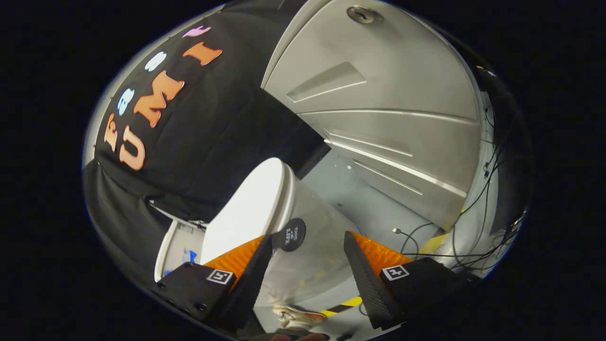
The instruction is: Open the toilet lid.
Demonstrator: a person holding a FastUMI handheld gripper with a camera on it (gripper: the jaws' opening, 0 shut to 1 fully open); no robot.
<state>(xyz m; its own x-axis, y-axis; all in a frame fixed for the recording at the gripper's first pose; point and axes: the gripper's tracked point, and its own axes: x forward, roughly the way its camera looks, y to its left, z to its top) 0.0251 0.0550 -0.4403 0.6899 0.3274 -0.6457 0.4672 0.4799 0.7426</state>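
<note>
The view is rolled to one side. A white toilet stands just ahead, with its lid (251, 208) lying flat and closed on the bowl (317, 255). A round black sticker (289, 234) sits on the bowl's front, just under the lid's edge. My gripper (307, 244) is open at the toilet's front. One of its fingers (258, 267) lies by the lid's front edge next to the sticker. The other stands apart over the bowl's side. The bowl's front wall shows in the gap between them. I cannot tell whether either finger touches the toilet.
The toilet's tank (175, 246) stands behind the lid against the black cloth wall. Grey panelled walls (378, 109) rise beyond the bowl. Loose cables (426, 237) and yellow-black tape (345, 305) lie on the floor. A person's shoe (296, 317) shows beside the bowl.
</note>
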